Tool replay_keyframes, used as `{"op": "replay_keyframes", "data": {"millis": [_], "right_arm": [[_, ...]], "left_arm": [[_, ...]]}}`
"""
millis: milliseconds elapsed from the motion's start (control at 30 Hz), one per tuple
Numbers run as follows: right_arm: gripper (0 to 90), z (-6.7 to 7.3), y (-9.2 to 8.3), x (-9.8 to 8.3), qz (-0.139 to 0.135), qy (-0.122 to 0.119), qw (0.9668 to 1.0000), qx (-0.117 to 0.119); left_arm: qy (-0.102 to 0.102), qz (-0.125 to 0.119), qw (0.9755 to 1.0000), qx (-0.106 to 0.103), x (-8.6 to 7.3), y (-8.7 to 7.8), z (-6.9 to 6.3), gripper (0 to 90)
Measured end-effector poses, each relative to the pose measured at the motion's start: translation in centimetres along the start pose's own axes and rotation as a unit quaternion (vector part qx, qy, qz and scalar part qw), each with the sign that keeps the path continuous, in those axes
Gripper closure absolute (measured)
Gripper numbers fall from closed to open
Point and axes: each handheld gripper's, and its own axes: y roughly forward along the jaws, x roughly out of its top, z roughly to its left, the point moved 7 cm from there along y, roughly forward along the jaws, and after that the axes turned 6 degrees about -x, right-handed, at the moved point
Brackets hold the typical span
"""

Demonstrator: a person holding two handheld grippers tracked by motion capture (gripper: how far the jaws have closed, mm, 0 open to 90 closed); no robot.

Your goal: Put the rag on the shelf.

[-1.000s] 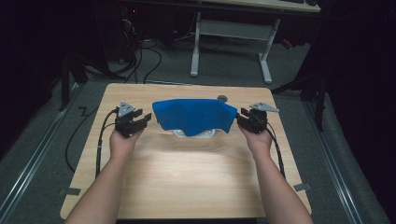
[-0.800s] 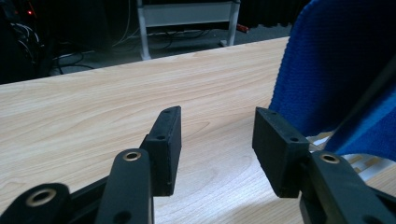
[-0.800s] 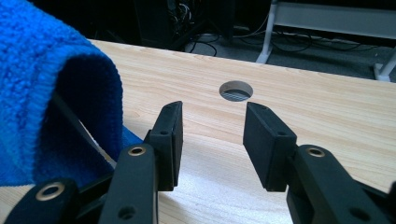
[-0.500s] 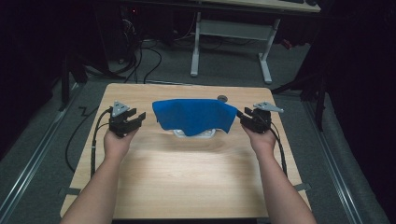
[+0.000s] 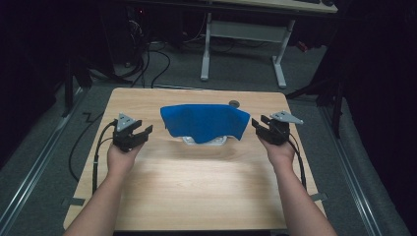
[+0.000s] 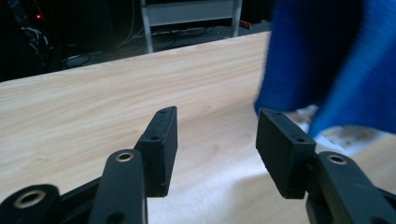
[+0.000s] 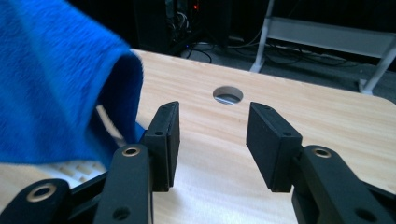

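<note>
Both tongs stand with jaws apart and nothing between them. The left tongs (image 5: 139,132) hover over bare worktop (image 5: 196,187), jaws at a middling gap; in the left gripper view the left tongs (image 6: 215,140) have the near hem of the blue towel (image 6: 327,60) just ahead and to the side of one pad, not touching. The right tongs (image 5: 259,127) mirror them on the other flank; in the right gripper view the right tongs (image 7: 212,140) show their jaws equally spread, with the towel's drooping corner just beside one pad.

The blue towel (image 5: 204,120) lies between the two tongs, draped over a white slatted object (image 5: 204,141), seemingly a small rack or tray, whose front edge peeks out beneath; the white slatted object (image 7: 79,170) also shows under the cloth from the right side.

The step in hand appears to be taking the towel by its two ends. To do it well, bring each pair of tongs inward level with the hanging hem, so that one pad passes under the fabric and one over, and close on cloth alone. Keep clear of the white object underneath, or it may lift or slide along. Close both sides together so the towel rises evenly.

Farther beyond the right tongs, a round cable hole (image 7: 228,94) sits in the worktop.
</note>
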Motion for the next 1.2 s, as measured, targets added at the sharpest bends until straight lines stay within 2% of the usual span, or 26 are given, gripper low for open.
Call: {"op": "replay_keyframes", "data": {"millis": [33, 100, 133, 233, 300, 333, 367, 433, 500, 533, 567, 633, 667, 733, 800, 833, 867, 900, 933, 967, 1000, 1033, 1100, 1167, 1200], "right_arm": [[53.7, 0.1, -0.2, -0.1, 0.007, 0.000, 1.0000, 0.000], [51.4, 0.5, -1.4, -0.5, 0.011, -0.022, 0.9997, -0.001], [51.4, 0.5, -1.4, -0.5, 0.011, -0.022, 0.9997, -0.001], [49.5, 1.3, -3.1, -0.6, -0.005, -0.033, 0.9994, 0.009], [47.4, 1.9, -4.0, -0.8, 0.002, -0.047, 0.9988, 0.013], [46.9, 2.2, -4.7, -0.9, -0.007, -0.050, 0.9986, 0.015], [45.9, 2.6, -5.3, -1.0, -0.012, -0.051, 0.9985, 0.017], [42.2, 3.1, -6.2, -1.4, 0.000, -0.055, 0.9982, 0.023], [40.3, 4.0, -7.6, -2.0, -0.005, -0.049, 0.9983, 0.031], [37.9, 4.8, -8.3, -2.7, 0.001, -0.046, 0.9984, 0.033], [37.9, 4.8, -8.3, -2.7, 0.001, -0.046, 0.9984, 0.033], [36.1, 5.8, -8.8, -3.8, 0.013, -0.049, 0.9981, 0.037], [35.4, 6.4, -9.1, -4.4, 0.019, -0.051, 0.9977, 0.040], [35.2, 7.7, -9.5, -5.8, 0.029, -0.058, 0.9968, 0.046], [35.1, 8.7, -9.6, -6.9, 0.035, -0.067, 0.9958, 0.051], [35.0, 9.8, -9.9, -8.7, 0.041, -0.079, 0.9948, 0.049], [35.0, 9.8, -9.9, -8.7, 0.041, -0.079, 0.9948, 0.049], [36.3, 10.0, -10.0, -9.5, 0.036, -0.078, 0.9952, 0.046], [45.0, 10.2, -10.1, -11.2, 0.035, -0.075, 0.9957, 0.040], [37.8, 10.6, -9.8, -12.3, 0.069, -0.077, 0.9927, 0.061], [37.8, 10.6, -9.8, -12.3, 0.069, -0.077, 0.9927, 0.061], [42.0, 10.3, -9.9, -12.0, 0.048, -0.084, 0.9940, 0.051], [41.6, 10.2, -9.8, -12.0, 0.050, -0.080, 0.9942, 0.052], [41.1, 10.2, -9.3, -12.2, 0.063, -0.065, 0.9940, 0.062], [41.1, 10.2, -9.1, -12.2, 0.063, -0.068, 0.9936, 0.064]], "left_arm": [[0.000, 0.001, 1.0000, -0.003, -0.3, -0.3, -0.3, 49.1], [-0.003, 0.001, 0.9999, -0.010, -0.9, -0.9, -0.9, 48.7], [-0.005, -0.002, 0.9999, -0.015, -1.1, -1.3, -1.2, 48.7], [-0.012, -0.011, 0.9994, -0.032, -1.6, -3.0, -2.5, 48.2], [-0.010, -0.010, 0.9992, -0.037, -1.9, -4.2, -3.3, 46.8], [-0.008, -0.015, 0.9992, -0.037, -2.1, -4.8, -3.7, 46.4], [-0.011, -0.017, 0.9990, -0.039, -2.3, -5.5, -4.1, 46.3], [-0.016, -0.016, 0.9989, -0.041, -2.8, -6.5, -4.9, 45.4], [-0.023, -0.011, 0.9984, -0.051, -3.5, -7.3, -6.0, 44.0], [-0.026, -0.007, 0.9981, -0.055, -3.7, -7.4, -6.4, 42.2], [-0.031, -0.004, 0.9977, -0.059, -4.0, -7.5, -6.9, 42.2], [-0.038, 0.012, 0.9958, -0.082, -5.0, -7.3, -8.8, 40.9], [-0.034, 0.022, 0.9951, -0.091, -5.5, -7.1, -9.8, 40.1], [-0.016, 0.037, 0.9937, -0.105, -6.8, -6.6, -11.9, 39.0], [0.015, 0.049, 0.9928, -0.108, -8.2, -6.1, -13.4, 38.5], [0.036, 0.064, 0.9912, -0.111, -9.3, -5.7, -14.3, 40.9], [0.047, 0.077, 0.9892, -0.115, -9.7, -5.4, -14.8, 40.9], [0.067, 0.092, 0.9854, -0.127, -9.9, -5.1, -15.4, 39.9], [0.079, 0.093, 0.9845, -0.126, -10.0, -5.0, -15.6, 38.9], [0.085, 0.094, 0.9844, -0.122, -10.2, -4.9, -15.6, 39.4], [0.079, 0.097, 0.9840, -0.126, -10.3, -4.8, -15.6, 39.4], [0.062, 0.100, 0.9838, -0.135, -10.4, -4.6, -15.6, 39.7], [0.050, 0.099, 0.9842, -0.138, -10.3, -4.4, -15.4, 39.8], [0.051, 0.096, 0.9857, -0.128, -10.2, -4.3, -15.2, 39.7], [0.049, 0.099, 0.9855, -0.129, -10.3, -4.3, -15.1, 39.7]]}}
